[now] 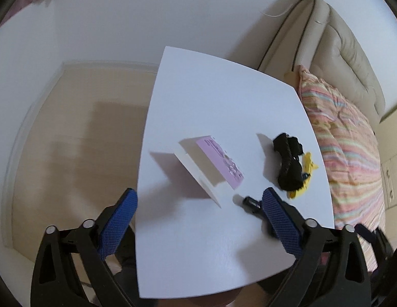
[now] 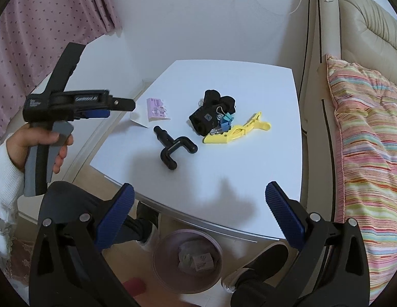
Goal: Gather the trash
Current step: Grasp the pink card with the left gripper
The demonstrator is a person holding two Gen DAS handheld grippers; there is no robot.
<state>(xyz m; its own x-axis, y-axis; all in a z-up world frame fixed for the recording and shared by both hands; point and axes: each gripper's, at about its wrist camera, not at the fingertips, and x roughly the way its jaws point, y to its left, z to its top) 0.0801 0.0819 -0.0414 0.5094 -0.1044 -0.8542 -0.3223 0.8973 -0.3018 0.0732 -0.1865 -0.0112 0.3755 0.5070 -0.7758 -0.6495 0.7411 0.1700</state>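
A pink-and-white paper box (image 1: 211, 163) lies on the white table (image 1: 211, 97); it also shows in the right wrist view (image 2: 156, 111) at the table's left edge. My left gripper (image 1: 198, 202) is open and empty, hovering just in front of the box; it also shows from the side in the right wrist view (image 2: 114, 106). My right gripper (image 2: 198, 199) is open and empty over the table's near edge. A pink trash bin (image 2: 187, 262) with scraps inside stands on the floor under that edge.
On the table lie a black U-shaped hook (image 2: 173, 148), a black cloth bundle (image 2: 211, 115) with blue binder clips (image 2: 226, 122), and a yellow plastic clamp (image 2: 236, 130). A beige sofa (image 2: 352, 25) with a striped pillow (image 2: 364, 140) borders the table's right side.
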